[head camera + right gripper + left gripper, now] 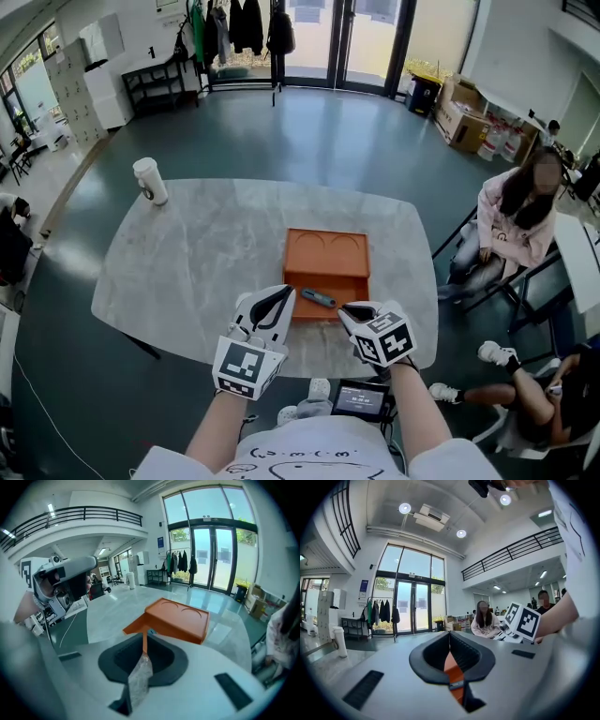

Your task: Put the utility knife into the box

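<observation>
The orange box (327, 251) sits on the marble table (187, 262) in front of me, and shows ahead in the right gripper view as the orange box (180, 617). The dark utility knife (317, 298) lies inside its near compartment, free of both grippers. My left gripper (286, 292) hovers just left of the box's near edge with its jaws together and nothing in them; the left gripper (450, 633) points over the box. My right gripper (348, 308) hangs at the box's near right corner. The right gripper (144, 636) has its jaws closed to a thin slit, nothing between them.
A white paper cup (150, 180) stands at the table's far left. A seated person (514, 223) is at the right beside the table, another person's legs (506, 380) lower right. Cardboard boxes (464, 117) and a coat rack (234, 28) lie across the floor.
</observation>
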`<state>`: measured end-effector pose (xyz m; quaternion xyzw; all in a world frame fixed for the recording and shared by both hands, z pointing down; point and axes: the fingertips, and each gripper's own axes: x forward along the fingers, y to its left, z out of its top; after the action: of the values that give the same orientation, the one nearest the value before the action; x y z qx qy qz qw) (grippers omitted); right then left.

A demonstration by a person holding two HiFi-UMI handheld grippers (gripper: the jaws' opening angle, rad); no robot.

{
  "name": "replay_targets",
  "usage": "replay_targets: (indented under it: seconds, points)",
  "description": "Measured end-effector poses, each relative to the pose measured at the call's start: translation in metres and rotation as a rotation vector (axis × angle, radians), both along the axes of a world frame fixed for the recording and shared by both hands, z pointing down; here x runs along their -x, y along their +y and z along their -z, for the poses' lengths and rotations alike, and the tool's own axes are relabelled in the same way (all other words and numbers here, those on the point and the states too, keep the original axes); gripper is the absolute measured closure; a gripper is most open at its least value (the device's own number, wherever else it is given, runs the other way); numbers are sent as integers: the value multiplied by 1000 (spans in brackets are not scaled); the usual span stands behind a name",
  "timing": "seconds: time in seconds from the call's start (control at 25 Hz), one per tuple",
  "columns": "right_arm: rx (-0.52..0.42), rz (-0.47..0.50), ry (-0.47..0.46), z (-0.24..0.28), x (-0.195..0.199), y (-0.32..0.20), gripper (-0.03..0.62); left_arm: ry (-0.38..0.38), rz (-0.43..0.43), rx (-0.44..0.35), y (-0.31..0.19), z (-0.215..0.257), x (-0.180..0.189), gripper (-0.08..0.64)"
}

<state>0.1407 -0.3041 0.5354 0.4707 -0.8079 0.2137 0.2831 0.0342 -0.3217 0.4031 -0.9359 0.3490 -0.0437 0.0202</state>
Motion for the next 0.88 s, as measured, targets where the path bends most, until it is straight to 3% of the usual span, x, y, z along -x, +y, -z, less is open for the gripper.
replay_targets:
  seconds: [0.28,0.88]
  points:
    - [-116,-78,-62,28,5,21,581,22,-35,-12,21,3,2,545]
    - [-456,-95,-173,128,-4,57,583,63,-30,-43,39,19,-15,545]
